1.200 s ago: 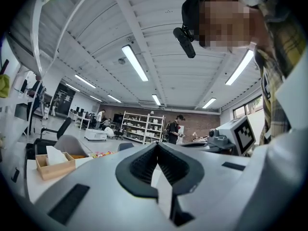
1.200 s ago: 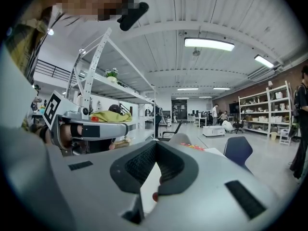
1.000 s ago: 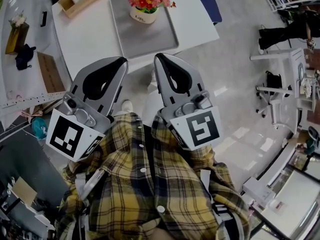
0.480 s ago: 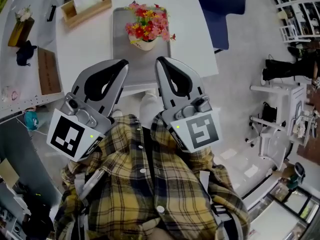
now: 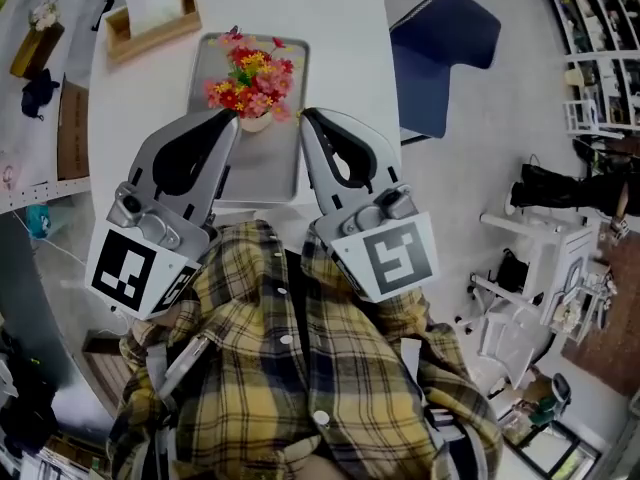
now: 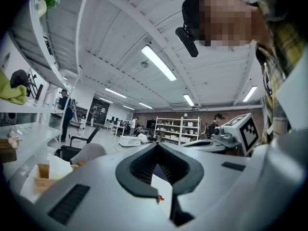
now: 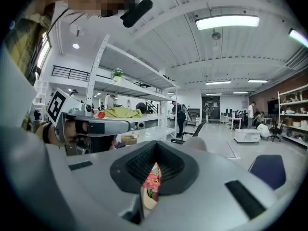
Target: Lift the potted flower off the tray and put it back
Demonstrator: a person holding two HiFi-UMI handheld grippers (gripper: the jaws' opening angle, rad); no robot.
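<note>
The left tongs [image 5: 230, 118] and right tongs [image 5: 307, 116] have advanced over the tray [image 5: 268, 168]. The potted flower [image 5: 250, 76], earlier well ahead, now stands just beyond their tips.

Table [image 5: 340, 68]: white, squarish top.
Tray [image 5: 268, 163]: grey, lay flat toward the near edge.
Wooden box [image 5: 150, 28]: stood at the far-left corner, held possibly napkins.

Overhead and low views, sharing potted flower [image 5: 250, 80]
</note>
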